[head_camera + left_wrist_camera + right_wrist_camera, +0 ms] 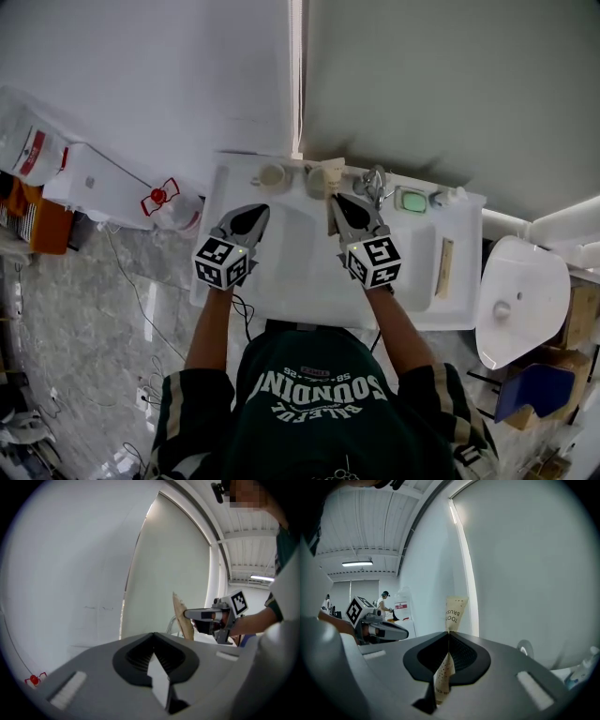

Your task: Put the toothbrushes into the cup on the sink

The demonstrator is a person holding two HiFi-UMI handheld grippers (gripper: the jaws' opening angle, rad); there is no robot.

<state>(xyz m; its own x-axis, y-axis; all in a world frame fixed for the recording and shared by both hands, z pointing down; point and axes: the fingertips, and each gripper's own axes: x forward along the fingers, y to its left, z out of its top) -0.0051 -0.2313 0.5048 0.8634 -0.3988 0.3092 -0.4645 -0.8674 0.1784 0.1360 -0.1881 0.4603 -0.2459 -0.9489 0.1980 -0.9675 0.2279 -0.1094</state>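
Paper-wrapped toothbrush (454, 613) is clamped in the right gripper (448, 633) jaws (left gripper (153, 634) jaws together, empty).

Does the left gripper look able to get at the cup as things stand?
Probably yes: the left gripper points at the cup on the sink rim, with nothing between them.

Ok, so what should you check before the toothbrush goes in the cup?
1. The right gripper is shut on the beige paper-wrapped toothbrush: ok.
2. The small cream cup stands upright on the white sink: ok.
3. Toothbrush is over the cup: not ok, it is off to one side.
4. The left gripper is shut, holding nothing: ok.
5. Room inside the cup: cannot tell.
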